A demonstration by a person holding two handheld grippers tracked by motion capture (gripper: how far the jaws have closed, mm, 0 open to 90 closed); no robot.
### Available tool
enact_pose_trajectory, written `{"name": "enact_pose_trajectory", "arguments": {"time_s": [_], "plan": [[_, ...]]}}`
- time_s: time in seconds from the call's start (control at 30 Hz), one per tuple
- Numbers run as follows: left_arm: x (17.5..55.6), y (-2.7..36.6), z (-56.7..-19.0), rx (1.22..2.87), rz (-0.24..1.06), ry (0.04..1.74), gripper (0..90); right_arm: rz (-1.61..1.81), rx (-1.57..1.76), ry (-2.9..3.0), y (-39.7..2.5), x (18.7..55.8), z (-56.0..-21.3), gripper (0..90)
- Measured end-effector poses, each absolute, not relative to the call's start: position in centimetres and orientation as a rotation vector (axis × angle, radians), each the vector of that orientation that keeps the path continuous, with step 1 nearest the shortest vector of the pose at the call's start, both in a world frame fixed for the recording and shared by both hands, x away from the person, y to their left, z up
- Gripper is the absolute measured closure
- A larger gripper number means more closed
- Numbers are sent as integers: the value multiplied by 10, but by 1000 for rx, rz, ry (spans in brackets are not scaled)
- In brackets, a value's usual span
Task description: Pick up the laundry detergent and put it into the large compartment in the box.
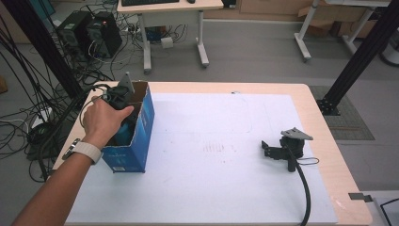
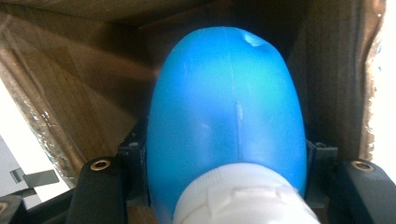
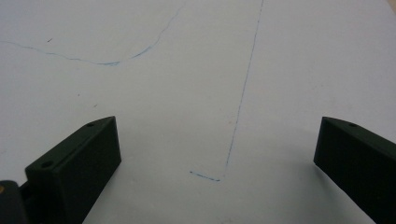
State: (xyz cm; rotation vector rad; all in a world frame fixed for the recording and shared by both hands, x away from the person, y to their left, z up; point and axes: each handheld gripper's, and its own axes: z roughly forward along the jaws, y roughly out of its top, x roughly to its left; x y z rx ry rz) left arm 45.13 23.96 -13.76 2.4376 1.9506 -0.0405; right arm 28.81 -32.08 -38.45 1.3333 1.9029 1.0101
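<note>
A blue cardboard box [image 1: 138, 141] stands open-topped at the left of the white mat [image 1: 211, 183]. A person's left hand [image 1: 101, 120] holds my left gripper [image 1: 124, 114] down inside the box. In the left gripper view my left gripper [image 2: 227, 158] is shut on a blue plastic bottle [image 2: 224, 102] with a white cap [image 2: 238, 198], surrounded by the box's brown inner walls [image 2: 70, 93]. My right gripper [image 1: 269, 149] lies unheld on the mat at the right. In the right gripper view my right gripper [image 3: 219, 154] is open, with bare mat between its jaws.
The wooden table [image 1: 324, 122] shows around the mat. The right gripper's cable [image 1: 306, 193] trails toward the front edge. Faint blue pen lines [image 3: 243, 93] mark the mat. Beyond the table are a desk [image 1: 169, 9], computer towers [image 1: 89, 30] and tangled floor cables.
</note>
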Motion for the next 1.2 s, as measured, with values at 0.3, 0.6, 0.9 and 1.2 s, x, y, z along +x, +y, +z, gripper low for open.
{"name": "enact_pose_trajectory", "arguments": {"time_s": [0.3,0.6,0.9,1.2], "plan": [[450,234,-137,2460,3,1959,322,1010,1335,1903,-321,288,-384,0],[445,239,-130,2441,-1,1941,290,1012,1336,1901,-321,288,-385,0],[440,237,-114,2453,43,1908,235,1012,1333,1900,-321,288,-385,0],[433,230,-91,2555,91,1757,148,1011,1334,1901,-321,288,-385,0]]}}
